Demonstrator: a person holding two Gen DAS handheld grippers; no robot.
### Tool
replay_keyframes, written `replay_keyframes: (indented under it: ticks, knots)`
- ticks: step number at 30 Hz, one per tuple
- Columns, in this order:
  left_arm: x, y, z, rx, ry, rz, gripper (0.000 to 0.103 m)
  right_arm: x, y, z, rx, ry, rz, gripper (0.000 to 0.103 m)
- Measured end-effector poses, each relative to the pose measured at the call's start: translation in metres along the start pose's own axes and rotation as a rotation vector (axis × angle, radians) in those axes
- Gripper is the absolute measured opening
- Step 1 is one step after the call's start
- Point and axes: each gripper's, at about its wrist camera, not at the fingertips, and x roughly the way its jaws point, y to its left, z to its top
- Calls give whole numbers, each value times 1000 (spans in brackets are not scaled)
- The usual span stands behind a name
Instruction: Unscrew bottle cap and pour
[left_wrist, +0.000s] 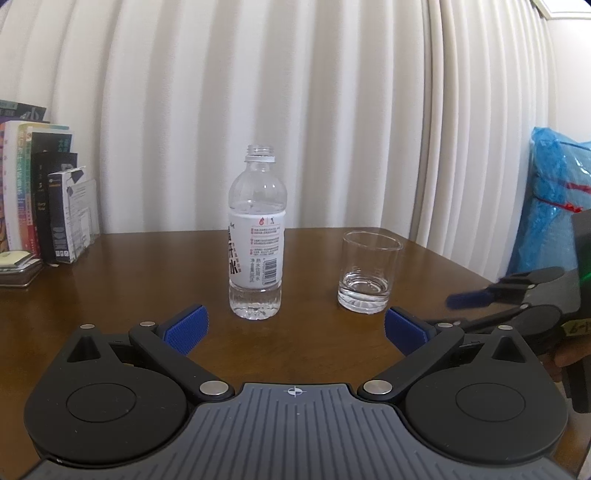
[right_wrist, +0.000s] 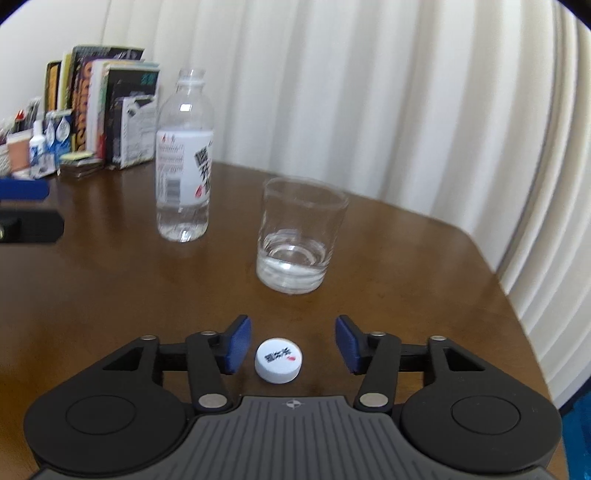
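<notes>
Standing uncapped at mid-desk: clear plastic water bottle with white label (left_wrist: 257, 236), partly full, neck open, presumably ready for pouring. Sitting to its right, apart: clear glass tumbler (left_wrist: 368, 277), holding a shallow layer of water. Lying flat on the brown wooden desk (right_wrist: 110, 295) at the near side: white round screw cap (right_wrist: 278, 360), between the parted right tongs (right_wrist: 293, 345), pads not touching it. Left tongs (left_wrist: 295, 328) are hanging wide open, empty, facing the bottle. Stacked books (left_wrist: 33, 192) are crowding the far left; the desk's rounded right edge is lying near the tumbler.
</notes>
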Motion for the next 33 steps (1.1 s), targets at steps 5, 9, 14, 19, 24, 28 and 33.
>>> replay_keyframes:
  ticks: [5, 9, 14, 19, 24, 28, 33]
  knots:
    - [-12, -5, -3, -8, -20, 25, 103, -22, 10, 2, 20, -66, -59, 80]
    - [-24, -11, -8, -23, -44, 35, 103, -41, 17, 0, 53, -127, -107, 96]
    - [-38, -19, -18, -46, -83, 69, 103, -69, 24, -11, 107, -250, -103, 101]
    - [-55, -29, -32, -62, -148, 123, 103, -92, 26, -32, 225, -345, -94, 103]
    - [-69, -36, -45, -71, -193, 170, 103, -106, 25, -56, 314, -424, -79, 103]
    - [-76, -41, -52, -79, -233, 214, 103, -112, 35, -72, 263, -494, -106, 103]
    - [-79, -47, -58, -38, -266, 256, 103, -109, 37, -86, 260, -538, -135, 103]
